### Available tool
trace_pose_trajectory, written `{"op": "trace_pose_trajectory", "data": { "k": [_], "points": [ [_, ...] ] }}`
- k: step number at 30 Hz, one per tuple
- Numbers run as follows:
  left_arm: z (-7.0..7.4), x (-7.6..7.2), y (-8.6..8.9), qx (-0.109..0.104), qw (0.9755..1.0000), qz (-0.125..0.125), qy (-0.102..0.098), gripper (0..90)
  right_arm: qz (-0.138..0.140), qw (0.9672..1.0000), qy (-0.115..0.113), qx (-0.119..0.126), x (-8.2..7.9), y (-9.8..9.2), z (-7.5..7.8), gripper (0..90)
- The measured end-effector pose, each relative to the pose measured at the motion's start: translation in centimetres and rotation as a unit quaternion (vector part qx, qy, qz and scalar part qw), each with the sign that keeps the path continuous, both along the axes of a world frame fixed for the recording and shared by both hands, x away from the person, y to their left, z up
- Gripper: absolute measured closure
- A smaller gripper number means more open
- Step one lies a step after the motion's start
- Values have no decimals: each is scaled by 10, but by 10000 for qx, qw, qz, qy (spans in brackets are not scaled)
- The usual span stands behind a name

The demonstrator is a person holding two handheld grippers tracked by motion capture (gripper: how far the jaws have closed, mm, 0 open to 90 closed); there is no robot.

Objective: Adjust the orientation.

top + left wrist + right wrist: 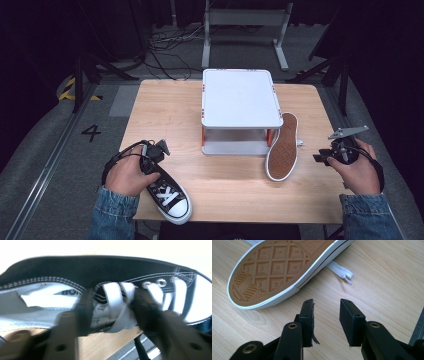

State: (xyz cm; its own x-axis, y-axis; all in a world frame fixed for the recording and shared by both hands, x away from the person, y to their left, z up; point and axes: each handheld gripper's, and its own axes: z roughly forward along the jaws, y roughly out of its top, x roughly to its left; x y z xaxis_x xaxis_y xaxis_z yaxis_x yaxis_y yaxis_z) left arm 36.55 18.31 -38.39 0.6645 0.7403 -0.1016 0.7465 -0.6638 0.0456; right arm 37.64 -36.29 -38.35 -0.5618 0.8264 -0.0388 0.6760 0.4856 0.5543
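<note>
Upright black sneaker (170, 195), table's near-left edge

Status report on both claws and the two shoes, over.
Left claw closed on laced black canvas shoe. Right claw open, empty, near overturned shoe. Nothing between.

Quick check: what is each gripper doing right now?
Left gripper: closed on the laced tongue of the black canvas sneaker.
Right gripper: open, empty, near the upturned tan-soled sneaker.

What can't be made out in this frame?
- Left gripper: left gripper view blurred; grip on the laced shoe unclear.
- That shoe's heel: high view, hidden under the hand.
- Second shoe: upper faces away; sole showing.
- Rack: lower shelf mostly hidden by its top.
</note>
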Motion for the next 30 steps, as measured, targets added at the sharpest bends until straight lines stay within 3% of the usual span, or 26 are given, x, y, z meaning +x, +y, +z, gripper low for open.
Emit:
{"op": "trace_pose_trajectory", "data": {
  "k": [2,3,7,10,11,12,16,18,20,22,23,24,25,26,27,28,30],
  "points": [
    [6,-1,0,-74,9999,-26,-96,744,-8,10000,-11,-6,-1,-1,0,657],
    [11,-3,1,-225,9994,36,-244,865,-16,10000,-14,-10,-1,-1,0,658],
    [15,-2,1,-206,9990,173,-368,869,-37,10000,-21,-24,-2,-2,0,660],
    [21,-3,0,-324,9975,243,-574,871,-43,10000,-30,-25,-3,-3,0,661],
    [26,-3,0,-466,9963,299,-651,871,-51,10000,-32,-30,-3,-3,0,660],
    [33,-2,-2,-713,9932,313,-865,872,-62,10000,-52,-16,-4,-4,1,660],
    [40,7,-13,-975,9875,409,-1166,874,-90,9999,-60,-28,-5,-5,1,661],
    [42,16,-18,-1214,9823,534,-1327,873,-94,9999,-70,-14,-6,-5,1,662],
    [41,26,-24,-1406,9785,637,-1365,873,-102,9999,-71,-8,-6,-5,0,661],
    [36,37,-30,-1496,9771,714,-1334,873,-104,9999,-59,-23,-6,-5,0,662],
    [36,37,-30,-1496,9771,714,-1334,872,-104,9999,-59,-23,-6,-5,0,662],
    [26,46,-35,-1408,9799,725,-1214,870,-80,10000,-53,-21,-6,-5,-2,661],
    [26,46,-35,-1408,9799,725,-1214,868,-80,10000,-53,-21,-6,-5,-2,661],
    [15,52,-37,-1209,9832,711,-1168,866,-69,10000,-43,-21,-6,-5,-3,660],
    [11,54,-34,-1106,9837,771,-1189,863,-66,10000,-41,-21,-6,-5,-3,659],
    [10,55,-30,-1301,9814,746,-1200,861,-64,10000,-43,-30,-6,-6,-3,657],
    [8,55,-23,-1554,9795,762,-1027,830,-66,10000,-55,-23,-6,-8,-4,650]
  ]
}}
